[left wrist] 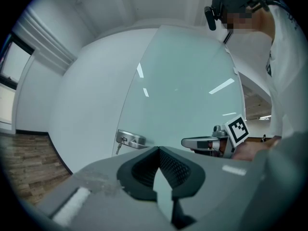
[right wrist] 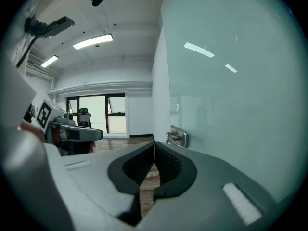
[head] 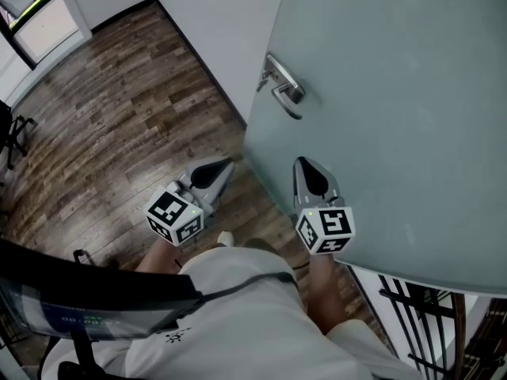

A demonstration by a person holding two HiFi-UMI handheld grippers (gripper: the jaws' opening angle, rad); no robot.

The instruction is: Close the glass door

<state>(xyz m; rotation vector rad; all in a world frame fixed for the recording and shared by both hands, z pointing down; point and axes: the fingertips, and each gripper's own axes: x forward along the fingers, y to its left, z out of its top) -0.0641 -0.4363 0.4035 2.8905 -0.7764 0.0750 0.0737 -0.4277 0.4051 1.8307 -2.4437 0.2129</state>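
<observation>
The frosted glass door (head: 396, 93) fills the right of the head view, standing ajar from the white wall (head: 214, 14). Its metal lever handle (head: 283, 85) is near the door's free edge, with a key hanging in the lock in the left gripper view (left wrist: 131, 140). My right gripper (head: 303, 163) is shut and empty, its tip close against the door face below the handle; whether it touches I cannot tell. My left gripper (head: 227, 165) is shut and empty, just left of the door edge. In the right gripper view the handle (right wrist: 177, 137) lies ahead of the shut jaws.
Wood plank floor (head: 103, 117) spreads to the left. A black office chair (head: 12, 129) stands at the far left near a window (head: 32, 14). A black railing (head: 428, 331) is at the lower right, beneath the door. My white-shirted torso fills the bottom.
</observation>
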